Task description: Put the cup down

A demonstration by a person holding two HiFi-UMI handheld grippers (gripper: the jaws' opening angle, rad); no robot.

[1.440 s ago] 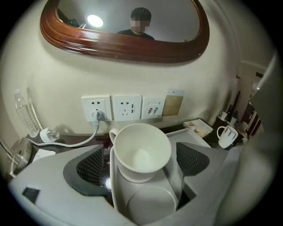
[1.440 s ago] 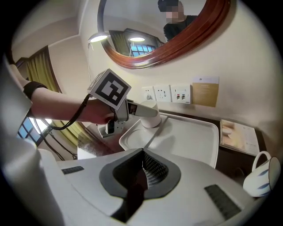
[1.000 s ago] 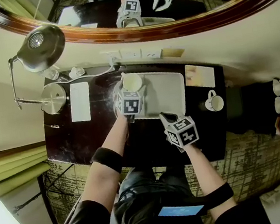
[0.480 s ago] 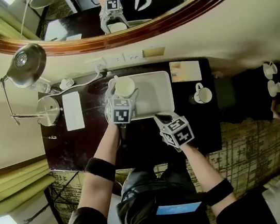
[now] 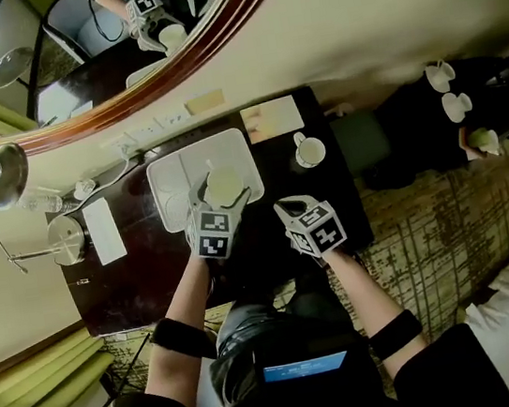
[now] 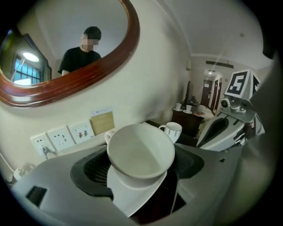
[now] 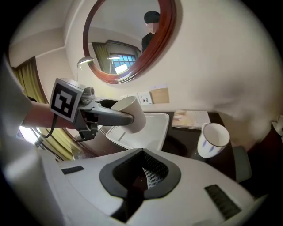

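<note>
We see the cup (image 6: pixel 140 152) clamped in the left gripper (image 5: pixel 220 196), held tilted above the white tray (image 5: pixel 170 177) on the tabletop (image 5: pixel 131 264); the right gripper (image 5: pixel 286 210) is closed on nothing. We'd level the cup, lower it until the base sits flat, then release. Only the right gripper view shows it clear of the tray, and only the left gripper view shows it's empty inside.
</note>
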